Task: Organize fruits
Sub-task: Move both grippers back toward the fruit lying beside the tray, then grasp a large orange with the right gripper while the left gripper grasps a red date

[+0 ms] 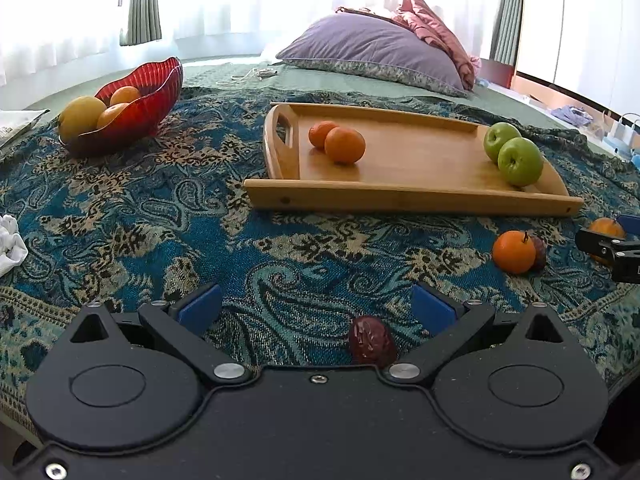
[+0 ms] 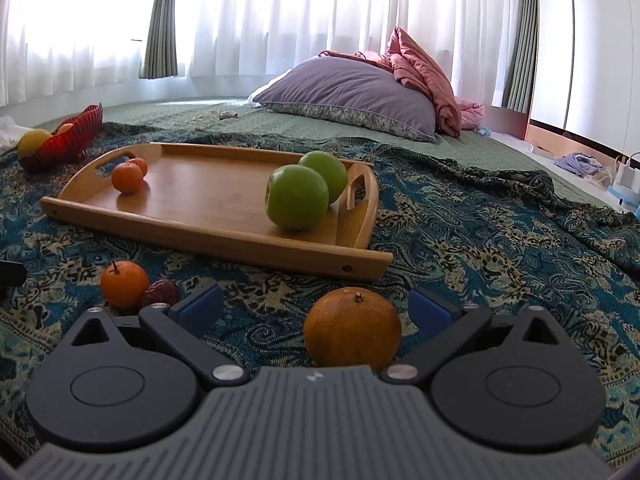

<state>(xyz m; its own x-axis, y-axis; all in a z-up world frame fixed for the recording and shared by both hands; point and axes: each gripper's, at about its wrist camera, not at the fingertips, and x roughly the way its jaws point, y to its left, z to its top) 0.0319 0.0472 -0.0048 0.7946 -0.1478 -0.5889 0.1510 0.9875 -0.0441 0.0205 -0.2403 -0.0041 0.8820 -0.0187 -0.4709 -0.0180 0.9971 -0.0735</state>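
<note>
My left gripper (image 1: 316,308) is open, low over the patterned blanket, with a dark red date (image 1: 372,340) lying between its fingers near the right one. My right gripper (image 2: 316,306) is open around a large orange (image 2: 352,334) on the blanket, not closed on it. A wooden tray (image 1: 400,196) holds two small oranges (image 1: 344,145) at its left end and two green apples (image 1: 519,161) at its right end. A small orange (image 1: 514,251) with a second date (image 1: 539,253) beside it lies on the blanket between the two grippers; both also show in the right wrist view (image 2: 124,284).
A red ribbed bowl (image 1: 148,96) with oranges and a yellow fruit stands far left. A purple pillow (image 1: 372,48) and pink cloth lie behind the tray. A white crumpled cloth (image 1: 10,244) is at the left edge. Curtains line the back.
</note>
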